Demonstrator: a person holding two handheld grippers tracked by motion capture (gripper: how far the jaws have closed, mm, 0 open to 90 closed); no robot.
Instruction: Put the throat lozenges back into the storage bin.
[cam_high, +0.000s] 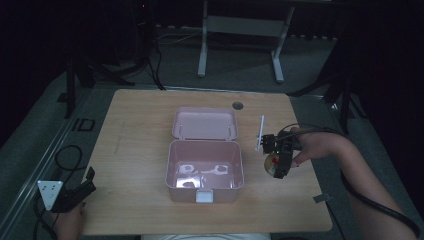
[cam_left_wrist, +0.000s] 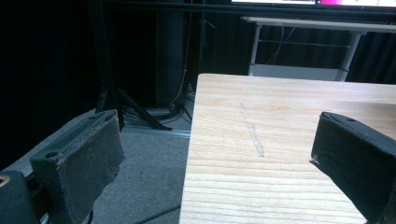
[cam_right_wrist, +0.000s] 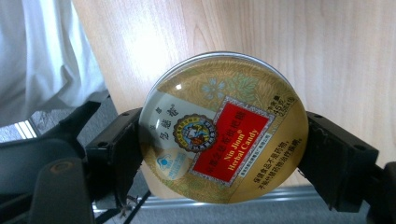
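Right of the open pink box (cam_high: 204, 170), above the table (cam_high: 135, 150), the right gripper (cam_right_wrist: 224, 140) clamps a round gold candy tin (cam_right_wrist: 223, 127). Lid: red label panel, central emblem, floral print. Left gripper (cam_left_wrist: 215, 154) at the near-left table edge, jaws apart, nothing between them.

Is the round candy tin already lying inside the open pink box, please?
No, the right gripper holds the candy tin between its jaws, beside the pink box.

Glossy metal tin (cam_right_wrist: 224, 128) (printed lid), wood-grain table (cam_high: 140, 125)
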